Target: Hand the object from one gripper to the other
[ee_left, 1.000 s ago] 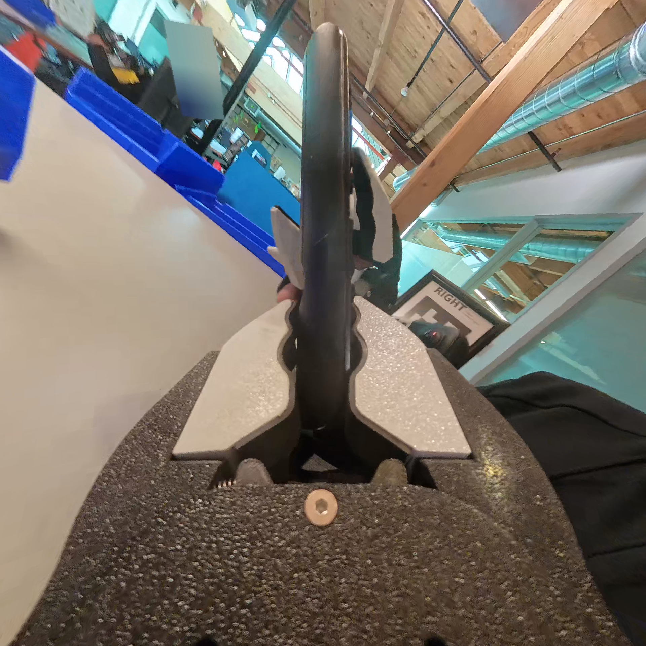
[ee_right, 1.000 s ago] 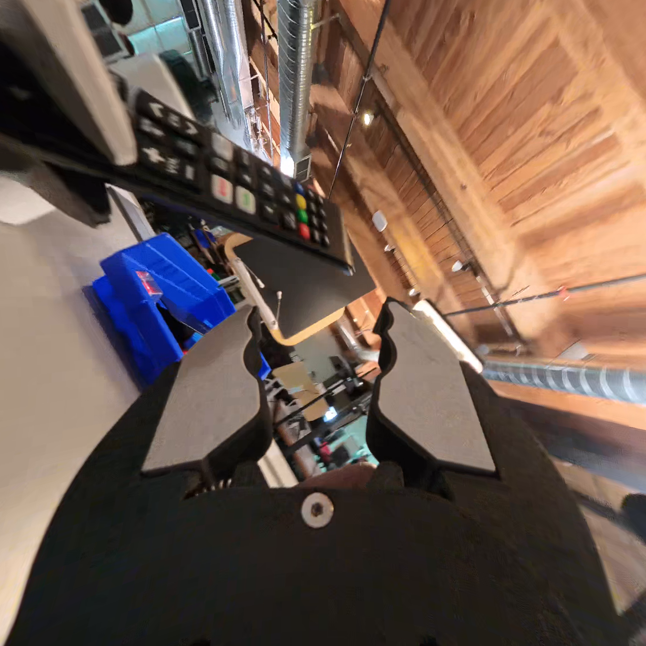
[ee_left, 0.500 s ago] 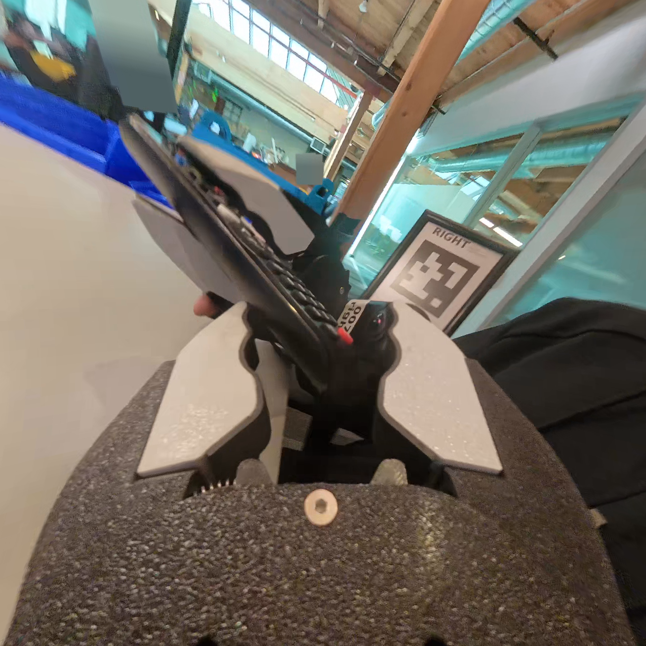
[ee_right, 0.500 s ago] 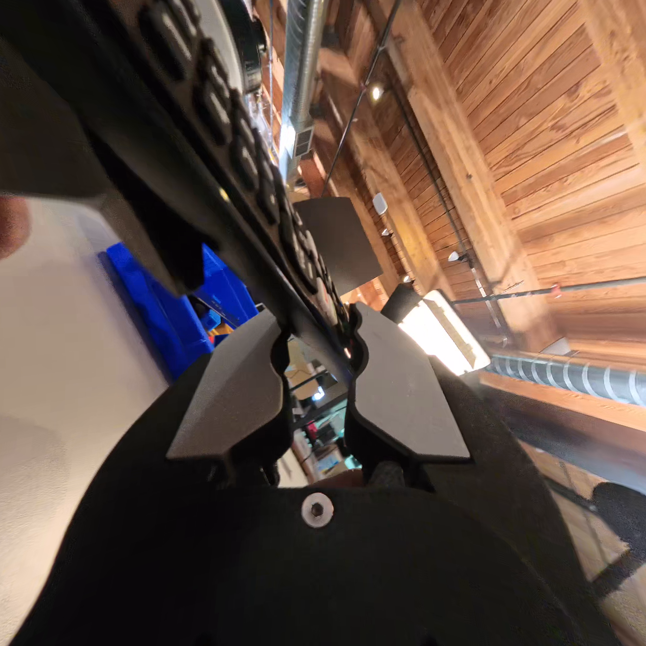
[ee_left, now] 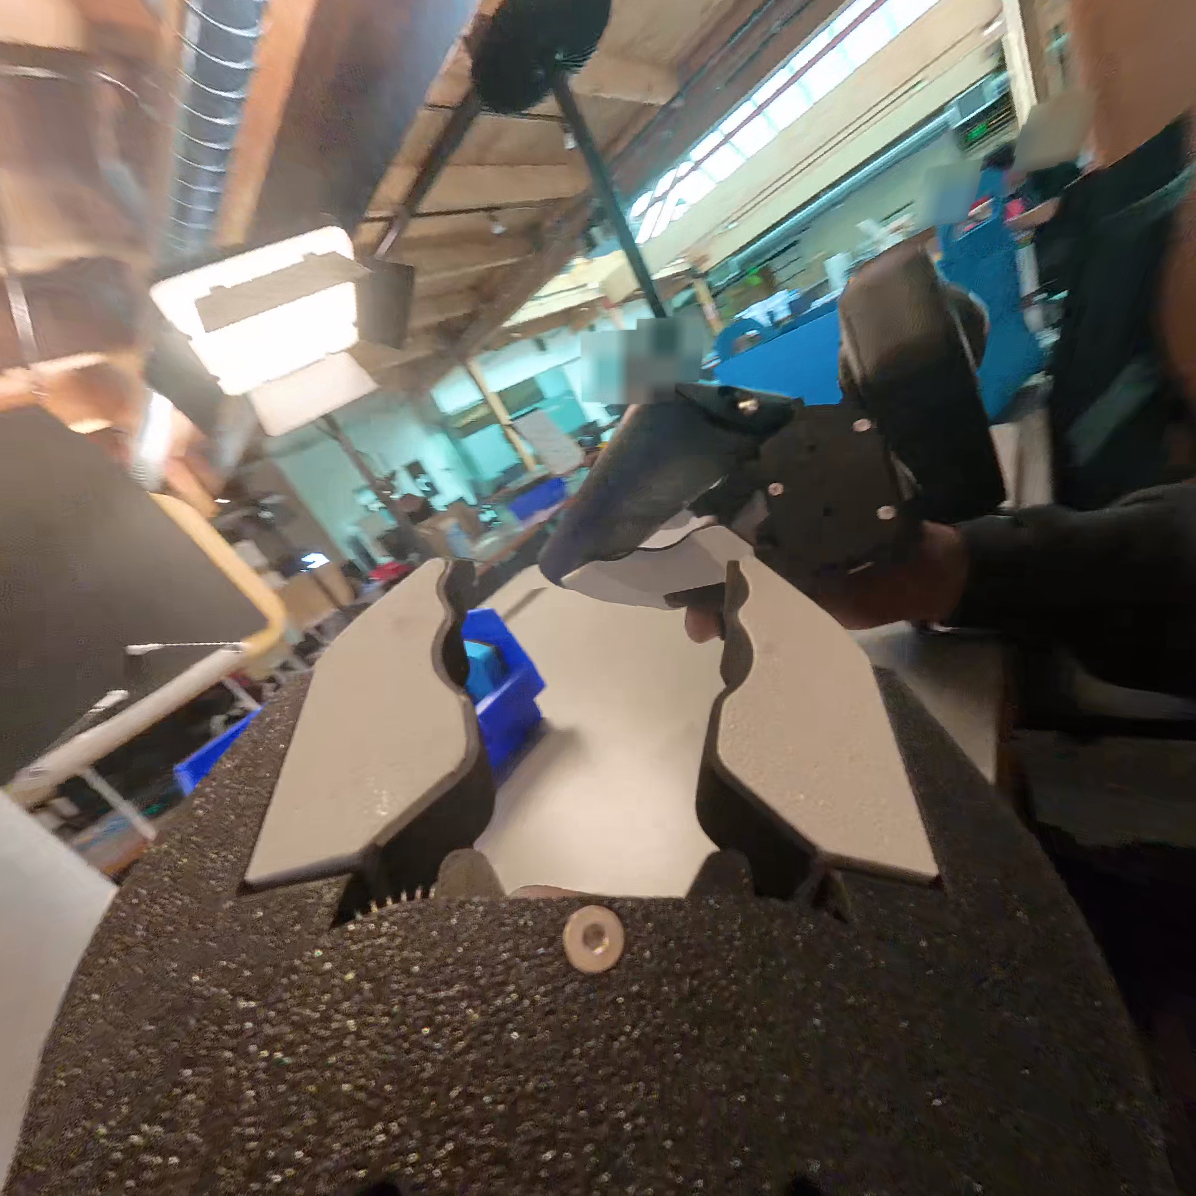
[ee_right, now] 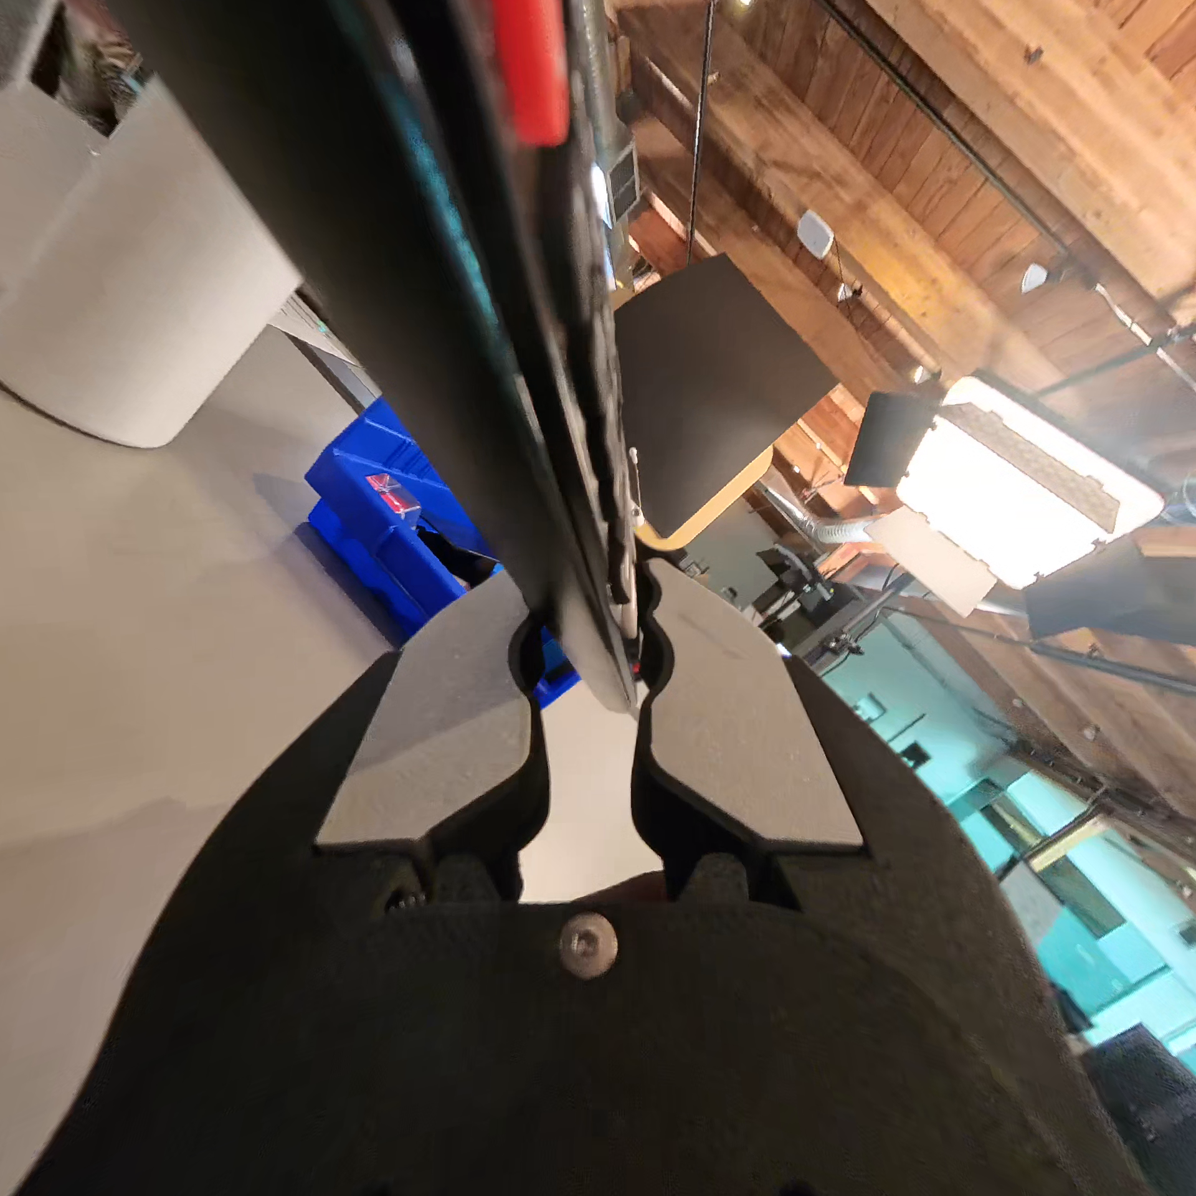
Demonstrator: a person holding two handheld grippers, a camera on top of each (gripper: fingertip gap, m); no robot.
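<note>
Left gripper (ee_left: 592, 637) spread wide, nothing between its fingers, only pale table (ee_left: 621, 744) and a blue bin (ee_left: 508, 699) showing through the gap; right gripper (ee_right: 586, 624) clamped on the remote control (ee_right: 414, 272), pinching one narrow end at the very tips, the long body running up and out of frame toward the camera's upper left. Seen from the left wrist view too: remote (ee_left: 641, 492) jutting from the far gripper, held off the table, near but apart from the open fingers.

Probably light, rigid plastic; smooth dark back likely slick, rubbery button face with a red button (ee_right: 531, 71) offering more bite. Long lever from an end grip, so likely to droop or pivot if swung quickly; better taken nearer the middle, across the thin dimension, flat faces against the pads. Not fragile in the hand, though a drop onto the table could pop the battery cover. Handover looks complete, judged from the empty left and loaded right.
</note>
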